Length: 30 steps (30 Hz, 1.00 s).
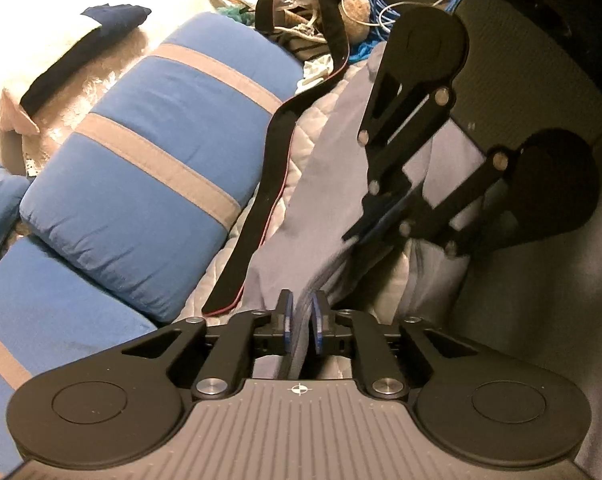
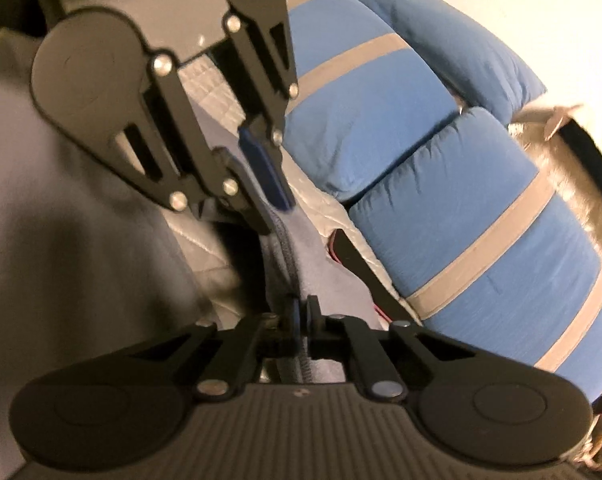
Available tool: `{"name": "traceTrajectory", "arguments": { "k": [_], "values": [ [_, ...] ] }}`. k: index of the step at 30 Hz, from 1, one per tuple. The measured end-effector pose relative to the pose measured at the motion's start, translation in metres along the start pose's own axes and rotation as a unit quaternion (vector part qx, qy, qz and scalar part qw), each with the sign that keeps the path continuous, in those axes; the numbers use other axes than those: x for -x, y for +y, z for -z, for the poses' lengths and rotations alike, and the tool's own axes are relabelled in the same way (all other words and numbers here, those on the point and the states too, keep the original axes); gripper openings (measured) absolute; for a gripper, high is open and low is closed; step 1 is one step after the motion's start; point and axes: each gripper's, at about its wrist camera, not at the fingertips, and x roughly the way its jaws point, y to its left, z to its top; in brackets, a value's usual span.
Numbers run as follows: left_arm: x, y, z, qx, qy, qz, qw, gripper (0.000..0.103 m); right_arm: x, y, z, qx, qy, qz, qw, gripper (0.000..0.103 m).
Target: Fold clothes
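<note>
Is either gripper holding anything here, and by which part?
Both hold the grey-blue garment. The left gripper has a fold of its cloth between its pads; the right gripper is shut on its seamed edge.

Soft matt grey cloth garment (image 1: 325,184), quilted white bedspread (image 1: 297,152), matt black plastic left claw (image 1: 302,328) with blue pads.

Left of the left gripper's fingers (image 1: 287,326), a big blue striped cushion (image 1: 149,168) and a black strap (image 1: 261,184) block the way. Right of them the grey bed cover (image 1: 513,320) is free.
</note>
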Motion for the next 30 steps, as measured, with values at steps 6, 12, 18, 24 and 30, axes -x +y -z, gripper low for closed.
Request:
{"name": "traceTrajectory", "arguments": {
  "k": [6, 12, 18, 24, 30],
  "values": [
    [0.014, 0.001, 0.026, 0.0, 0.039, -0.033, 0.9987, 0.037, -0.001, -0.006, 0.01, 0.013, 0.016, 0.036, 0.999, 0.004],
    [0.016, 0.002, 0.065, -0.014, 0.103, -0.05, 0.9933, 0.037, -0.003, -0.016, 0.015, -0.001, 0.033, 0.062, 0.998, 0.004],
    [0.014, 0.001, 0.076, -0.032, 0.113, -0.054, 0.9917, 0.037, -0.005, -0.023, 0.018, -0.015, 0.046, 0.074, 0.996, 0.003],
    [0.006, -0.001, 0.069, -0.066, 0.101, -0.046, 0.9916, 0.034, -0.003, -0.023, 0.02, -0.017, 0.046, 0.071, 0.996, 0.003],
    [-0.003, 0.002, 0.067, -0.08, 0.111, -0.031, 0.9901, 0.006, -0.002, -0.023, 0.02, -0.017, 0.043, 0.068, 0.997, 0.004]
  ]
}}
